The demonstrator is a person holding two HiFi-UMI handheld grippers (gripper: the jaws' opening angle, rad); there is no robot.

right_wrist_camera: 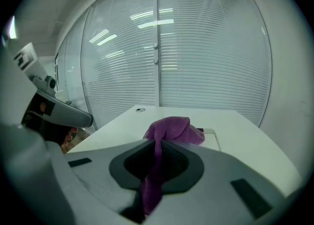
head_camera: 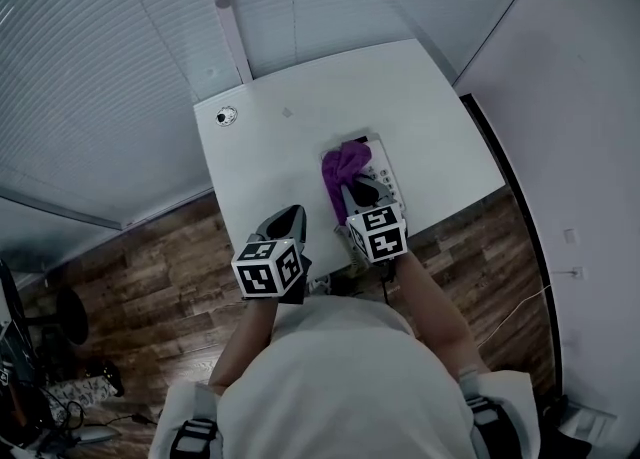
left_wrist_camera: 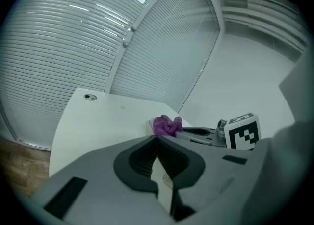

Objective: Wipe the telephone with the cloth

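Observation:
A purple cloth (head_camera: 342, 169) lies bunched over the white telephone (head_camera: 385, 172) near the front right of the white table (head_camera: 270, 157). My right gripper (head_camera: 361, 191) is shut on the cloth, and a strip of cloth (right_wrist_camera: 156, 170) runs down between its jaws. The bunch (right_wrist_camera: 172, 128) rests on the telephone's edge (right_wrist_camera: 212, 132). My left gripper (head_camera: 289, 214) hovers over the table's front edge, left of the telephone, shut with nothing in it (left_wrist_camera: 156, 139). From the left gripper view the cloth (left_wrist_camera: 167, 125) and the right gripper (left_wrist_camera: 198, 132) show ahead to the right.
A small round cable port (head_camera: 227, 116) sits at the table's far left corner. Window blinds (head_camera: 120, 57) close off the far side and a plain wall (head_camera: 590, 97) stands at the right. Wooden floor (head_camera: 130, 287) lies left of the table.

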